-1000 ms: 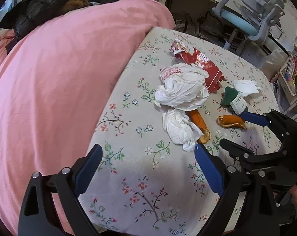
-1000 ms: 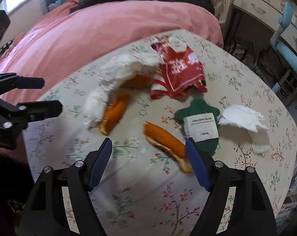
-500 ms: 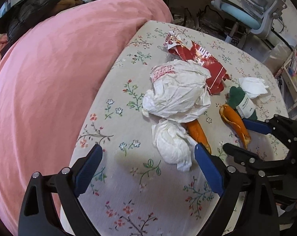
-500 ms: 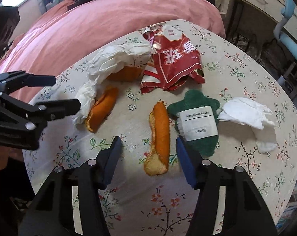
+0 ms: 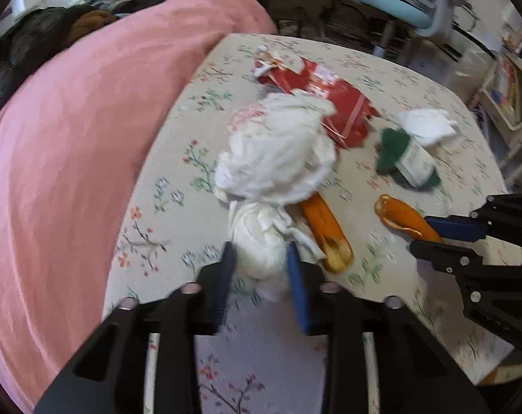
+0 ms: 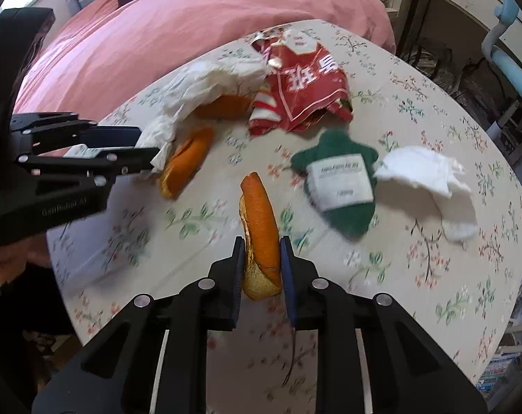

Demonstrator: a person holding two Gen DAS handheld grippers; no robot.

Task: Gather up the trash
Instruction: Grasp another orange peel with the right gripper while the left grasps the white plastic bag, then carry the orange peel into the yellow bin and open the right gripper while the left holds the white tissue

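On the floral tablecloth (image 5: 164, 227) lies scattered trash. My left gripper (image 5: 260, 255) is closing, and its pads squeeze a small crumpled white tissue (image 5: 257, 238); from the right wrist view it (image 6: 147, 145) comes in from the left. My right gripper (image 6: 261, 252) is closing too, its pads pressing the sides of an orange peel (image 6: 259, 207), which also shows in the left wrist view (image 5: 397, 216). A second orange peel (image 5: 325, 229) lies beside the tissue. Behind it sit a big white crumpled bag (image 5: 278, 151) and a red snack wrapper (image 5: 333, 103).
A green knitted piece with a white label (image 6: 337, 179) and another white tissue (image 6: 423, 172) lie to the right. Pink bedding (image 5: 71, 138) borders the table on the left. A light-blue office chair (image 5: 409, 7) and shelves (image 5: 506, 103) stand beyond the far edge.
Both grippers went from wide open to closed: the left one moved forward onto the small white tissue, the right one closed round the orange peel, which turned lengthwise between its fingers.
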